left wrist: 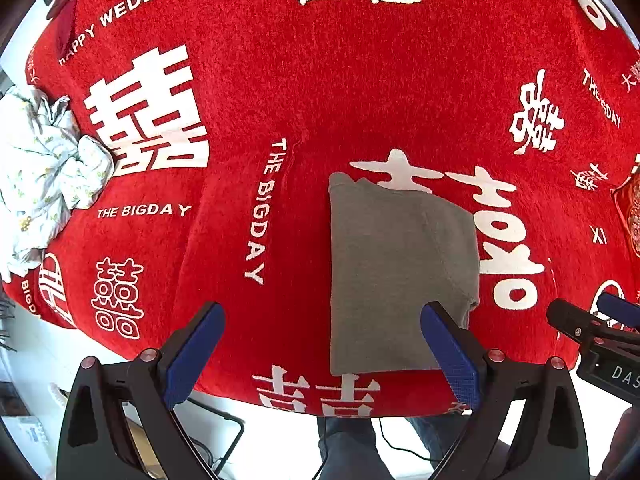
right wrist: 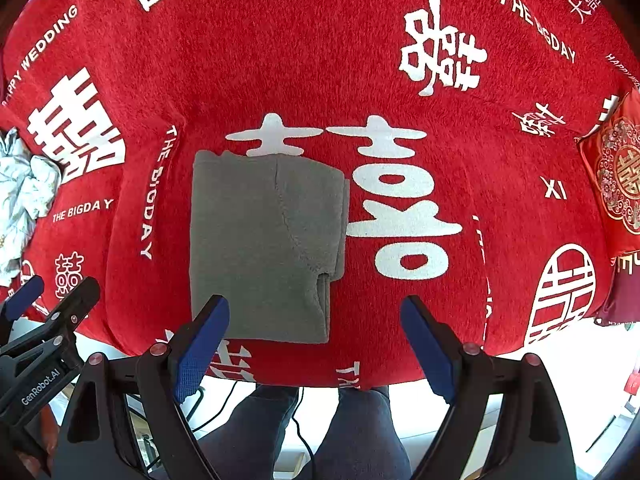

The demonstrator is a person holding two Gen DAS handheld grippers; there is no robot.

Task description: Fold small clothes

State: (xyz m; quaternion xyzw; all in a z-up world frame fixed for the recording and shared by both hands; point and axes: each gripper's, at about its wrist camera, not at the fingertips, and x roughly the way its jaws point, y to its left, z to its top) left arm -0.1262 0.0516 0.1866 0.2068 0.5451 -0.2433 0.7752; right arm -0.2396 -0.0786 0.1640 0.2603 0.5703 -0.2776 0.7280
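Lying folded flat, grey garment [right wrist: 264, 248]

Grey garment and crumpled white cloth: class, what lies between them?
Only the red cover, bearing white "THE BIGDAY" print, lies between the grey garment and the crumpled white cloth; the left wrist view shows it best.

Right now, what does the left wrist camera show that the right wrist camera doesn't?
Only the left wrist view shows the open left gripper head-on and nearly all of the crumpled white printed garment.

Only the right wrist view shows the open right gripper head-on and the embroidered red cushion clearly.

Both show the folded grey garment lying flat on the red wedding blanket, with neither gripper holding anything.
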